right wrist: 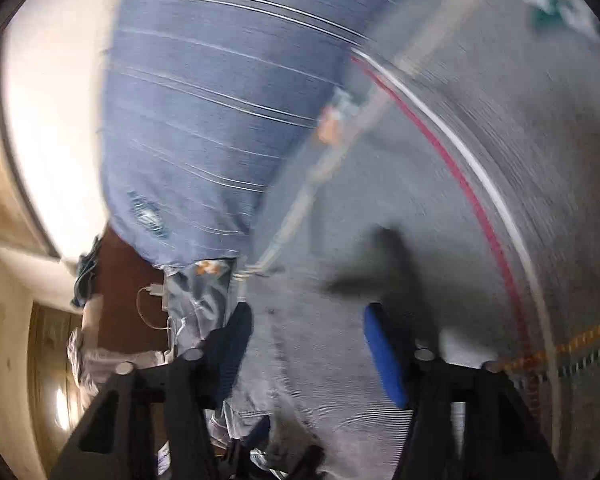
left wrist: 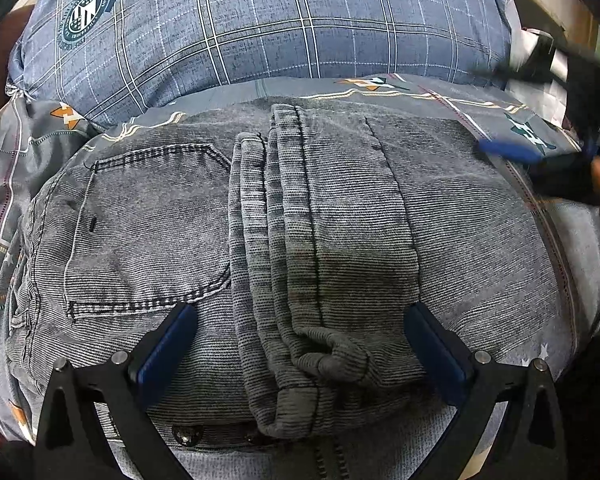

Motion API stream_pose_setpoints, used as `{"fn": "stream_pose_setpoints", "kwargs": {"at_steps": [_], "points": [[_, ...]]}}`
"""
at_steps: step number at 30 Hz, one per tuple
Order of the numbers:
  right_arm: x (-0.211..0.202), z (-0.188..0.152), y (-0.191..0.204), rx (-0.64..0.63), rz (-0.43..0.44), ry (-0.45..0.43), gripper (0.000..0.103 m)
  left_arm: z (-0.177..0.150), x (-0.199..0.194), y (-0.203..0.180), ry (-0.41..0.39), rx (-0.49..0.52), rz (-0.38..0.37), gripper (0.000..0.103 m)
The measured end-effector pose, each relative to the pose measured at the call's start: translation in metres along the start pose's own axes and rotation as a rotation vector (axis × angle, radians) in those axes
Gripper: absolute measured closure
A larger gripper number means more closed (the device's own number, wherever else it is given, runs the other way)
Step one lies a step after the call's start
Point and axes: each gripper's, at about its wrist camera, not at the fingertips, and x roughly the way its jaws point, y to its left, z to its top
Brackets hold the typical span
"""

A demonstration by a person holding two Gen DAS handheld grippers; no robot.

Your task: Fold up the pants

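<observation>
I am holding my left gripper [left wrist: 300, 344] low over the grey pants [left wrist: 260, 240], and its jaws are standing open, one blue pad on each side of the bunched leg cuffs, not pressing on the cloth. The pants are lying folded on the bed [left wrist: 480, 108], near the edge where I am standing, with the two legs laid back over the seat part and the back pocket [left wrist: 148, 232] showing. The blue checked pillow [left wrist: 260, 32] is resting at the far end of the bed, just beyond the pants. My right gripper [right wrist: 308, 344] is blurred by motion above the patterned bedsheet; its jaws are standing open and nothing is between them. In the left view it is showing at the right edge of the bed, apart from the pants
</observation>
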Motion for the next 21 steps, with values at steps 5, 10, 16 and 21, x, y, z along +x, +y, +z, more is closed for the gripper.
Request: {"fn": "stream_pose_setpoints", "kwargs": {"at_steps": [5,10,16,21], "points": [[0.024,0.020,-0.007,-0.055,-0.116,-0.040,0.024,-0.002,-0.003,-0.001,-0.017,0.000,-0.008,0.000],[-0.004,0.002,0.022,-0.117,-0.076,-0.051,0.023,0.004,-0.002,0.004,-0.009,-0.002,-0.026,0.000],[-0.051,-0.074,0.038,-0.221,-0.045,-0.019,0.023,0.007,-0.030,0.027,-0.068,-0.105,-0.074,0.000],[-0.036,-0.098,-0.016,-0.137,-0.124,0.036,0.023,0.003,-0.011,0.033,0.033,-0.120,-0.030,0.000]]}}
